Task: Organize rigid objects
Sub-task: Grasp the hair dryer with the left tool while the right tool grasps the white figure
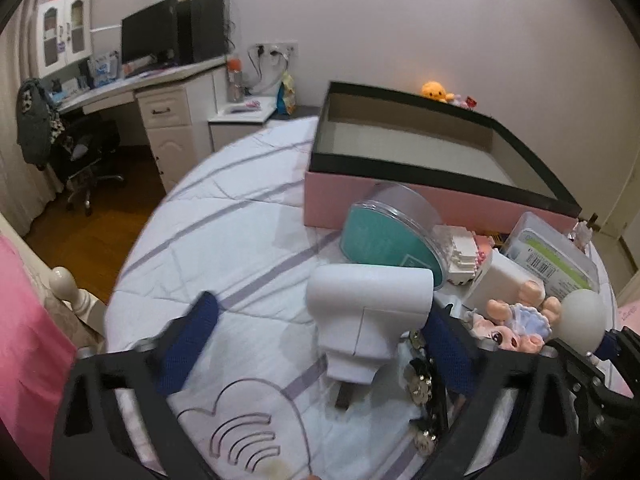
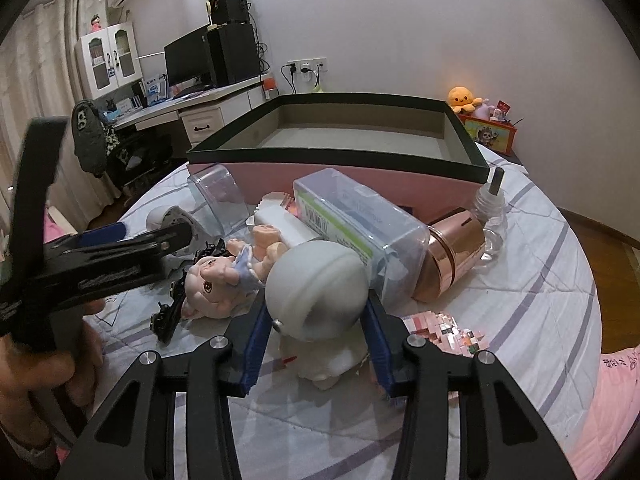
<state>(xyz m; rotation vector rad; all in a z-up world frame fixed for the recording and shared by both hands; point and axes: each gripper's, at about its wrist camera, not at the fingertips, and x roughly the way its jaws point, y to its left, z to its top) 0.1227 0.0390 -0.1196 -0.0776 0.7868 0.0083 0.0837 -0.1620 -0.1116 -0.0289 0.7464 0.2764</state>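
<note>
- Left wrist view: my left gripper [image 1: 320, 344] stands released over the striped bedspread [image 1: 224, 216], its blue pads spread wide. A white hair dryer [image 1: 368, 312] lies between them; the pad at 3 o'clock sits right at the barrel's end, and I cannot tell whether it touches, while the pad at 9 o'clock stands clear.
- At 12 o'clock from the dryer, a round clear case with a teal insert [image 1: 384, 236] leans upright against the pink storage box [image 1: 400, 204], whose dark rim frames a bare interior.
- At 3 o'clock lie a white block model [image 1: 460, 256], a clear lidded box with a barcode label [image 1: 552, 256] and a small doll [image 1: 516, 320]. At the frame's right edge a pale round toy head [image 1: 582, 320] sits in the other tool.
- Right wrist view: my right gripper [image 2: 316, 320] is clenched on the pale round toy [image 2: 316, 288], both blue pads pressed to its sides, its white body hanging below the dome just over the bedspread.
- At 10 o'clock from the toy the doll lies on its back, face toward me, beside a black jewelled hair clip [image 2: 172, 312].
- At 12 to 1 o'clock the clear lidded box rests tilted against a rose-gold canister [image 2: 452, 256]; a small glass bottle [image 2: 492, 216] stands beyond it at the pink box's corner.
- At 9 o'clock the left tool crosses the frame, a hand [image 2: 44, 368] gripping its handle.
- At 4 o'clock a mirrored cube puzzle [image 2: 444, 332] lies on the spread.
</note>
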